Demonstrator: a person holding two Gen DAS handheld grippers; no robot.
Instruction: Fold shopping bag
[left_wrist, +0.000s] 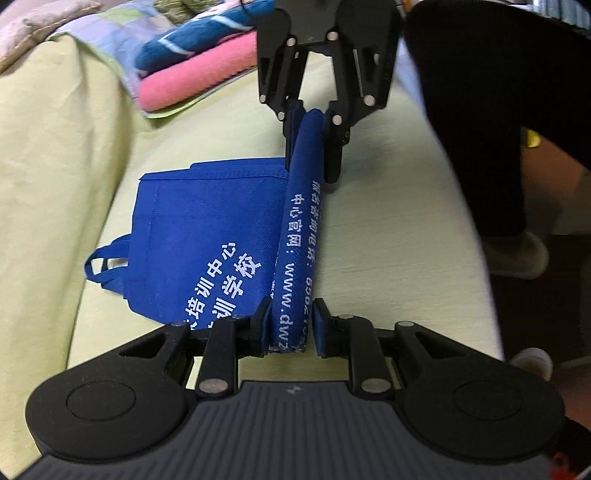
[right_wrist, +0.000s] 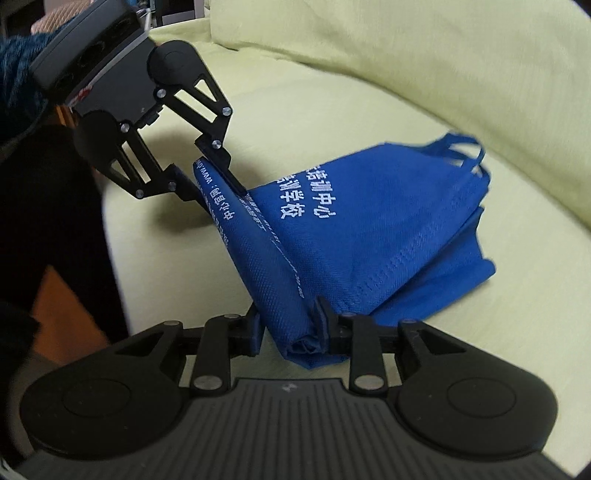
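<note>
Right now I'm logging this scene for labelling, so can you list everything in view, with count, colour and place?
Non-woven shopping bag with white print: one, blue, lying on the bed, its near edge lifted into a ridge between both grippers.
Bag handles: two loops, blue, at the bag's far end from the lifted edge.
Bed sheet: one, pale yellow-green, under everything.
Folded towels: two, pink below and dark teal above, stacked on a patterned cloth behind the bag.
Slipper: one, beige, on the floor beside the bed.
Left gripper: black, shut on the bag's edge.
Right gripper: black, shut on the edge's other end.
</note>
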